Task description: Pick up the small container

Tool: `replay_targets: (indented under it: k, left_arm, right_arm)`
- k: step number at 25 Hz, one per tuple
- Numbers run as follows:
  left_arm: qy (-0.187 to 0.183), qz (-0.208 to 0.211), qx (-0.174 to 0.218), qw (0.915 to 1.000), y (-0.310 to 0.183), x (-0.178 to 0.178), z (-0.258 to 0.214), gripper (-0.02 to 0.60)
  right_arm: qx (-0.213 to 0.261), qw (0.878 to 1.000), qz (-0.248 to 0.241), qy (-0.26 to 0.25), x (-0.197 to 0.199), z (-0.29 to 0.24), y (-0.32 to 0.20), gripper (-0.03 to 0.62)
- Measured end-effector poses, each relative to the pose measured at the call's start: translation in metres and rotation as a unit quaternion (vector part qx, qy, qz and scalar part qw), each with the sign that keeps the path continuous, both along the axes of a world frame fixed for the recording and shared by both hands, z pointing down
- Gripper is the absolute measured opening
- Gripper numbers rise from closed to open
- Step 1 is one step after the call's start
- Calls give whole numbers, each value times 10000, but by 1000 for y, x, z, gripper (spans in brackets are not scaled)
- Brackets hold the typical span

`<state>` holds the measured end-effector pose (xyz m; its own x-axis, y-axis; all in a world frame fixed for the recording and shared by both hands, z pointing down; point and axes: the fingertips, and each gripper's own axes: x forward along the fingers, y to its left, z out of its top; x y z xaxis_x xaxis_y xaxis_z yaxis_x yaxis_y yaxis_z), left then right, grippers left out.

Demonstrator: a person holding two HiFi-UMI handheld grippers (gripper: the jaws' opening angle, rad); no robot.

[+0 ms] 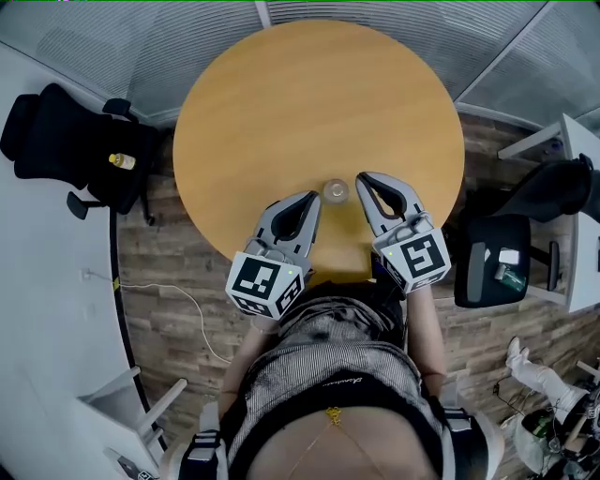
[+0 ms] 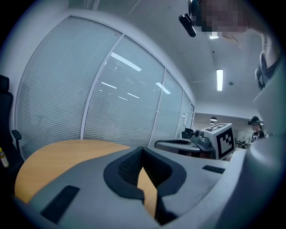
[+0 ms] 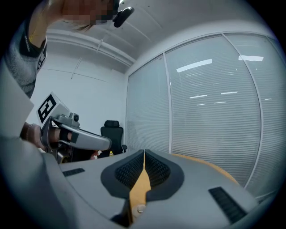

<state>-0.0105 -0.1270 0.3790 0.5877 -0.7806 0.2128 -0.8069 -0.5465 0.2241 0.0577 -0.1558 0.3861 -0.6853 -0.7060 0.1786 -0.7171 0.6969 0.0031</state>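
The left gripper [image 1: 314, 198] and right gripper [image 1: 361, 178] sit over the table's near edge. Both are clenched, with their ribbed black pads meeting tip to tip and gripping no object. The small container [image 1: 336, 191], clear and round, stands on the table [image 1: 309, 94] close to that near edge, between the two gripper tips and just beside each.

Beyond it, the round, smooth, light-wood top runs open to the far rim. Wood-plank floor [image 1: 169, 281] borders the table. To the left of the table, a black office chair [image 1: 66, 141] carries a yellow bottle [image 1: 122, 160]. To the right of the table stands a second black chair [image 1: 492, 258]. Behind the far rim run glass panels [image 1: 394, 28] with fine horizontal blinds.
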Motion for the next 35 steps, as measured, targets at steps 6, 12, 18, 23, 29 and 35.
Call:
replay_targets:
  k: [6, 12, 18, 23, 29, 35]
  left_arm:
    - [14, -40, -173, 9998, 4, -8, 11, 3]
    - [-12, -76, -295, 9995, 7, -17, 19, 3]
    - [-34, -124, -417, 9990, 9, -24, 27, 3]
    - [-85, -180, -555, 9983, 13, -30, 37, 3]
    - [-117, -294, -641, 9974, 13, -44, 45, 3]
    - [-165, -326, -705, 9968, 10, -54, 49, 3]
  right_arm:
    - [-217, 9997, 105, 42, 7, 20, -5, 23]
    - [-516, 9981, 290, 169, 6, 51, -8, 23]
    - [-773, 9965, 245, 220, 1, 79, -7, 23]
    - [-1016, 9940, 217, 343, -2, 106, -5, 23]
    - [-1312, 9899, 238, 478, -8, 141, -6, 23]
    - [-1571, 9845, 215, 748, -10, 172, -2, 23]
